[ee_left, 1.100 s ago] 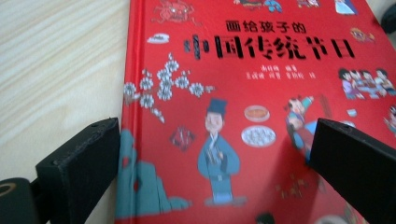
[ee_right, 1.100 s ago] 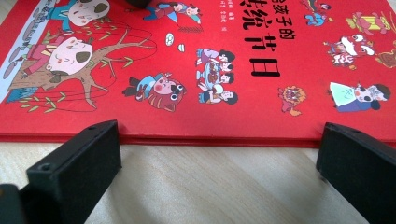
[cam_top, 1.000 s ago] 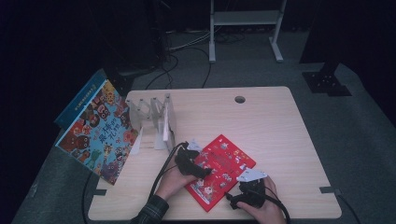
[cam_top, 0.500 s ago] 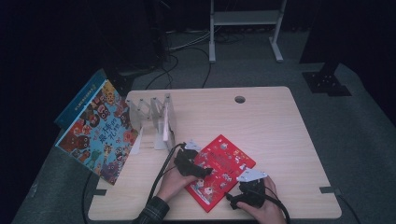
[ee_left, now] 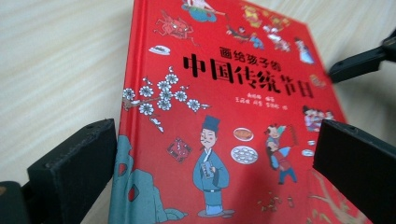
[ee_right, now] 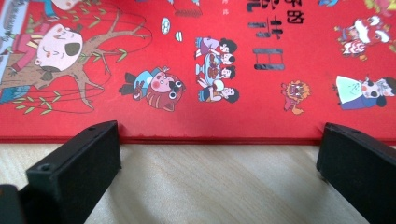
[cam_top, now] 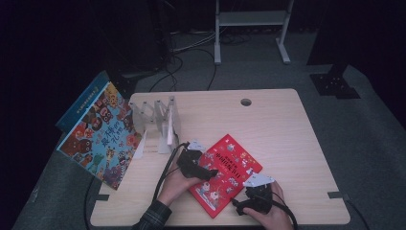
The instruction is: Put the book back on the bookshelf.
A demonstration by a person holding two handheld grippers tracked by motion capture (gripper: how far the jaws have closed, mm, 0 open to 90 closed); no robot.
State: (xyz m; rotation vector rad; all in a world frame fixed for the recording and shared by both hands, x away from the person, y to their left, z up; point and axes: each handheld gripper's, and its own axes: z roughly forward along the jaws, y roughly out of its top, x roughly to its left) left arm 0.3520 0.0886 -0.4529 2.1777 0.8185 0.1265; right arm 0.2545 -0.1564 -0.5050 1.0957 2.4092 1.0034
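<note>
Little change since a second ago: my left gripper (cam_top: 207,171) has edged slightly further over the red book's (cam_top: 226,173) near-left corner. Its jaws stand wide apart, gripping nothing; in the left gripper view the red book (ee_left: 224,121) lies flat between and ahead of them, spine beside the left-hand jaw. My right gripper (cam_top: 249,203) sits just short of the book's near edge, jaws likewise spread and empty, bare table (ee_right: 219,182) between them, the cover (ee_right: 210,70) directly ahead.
</note>
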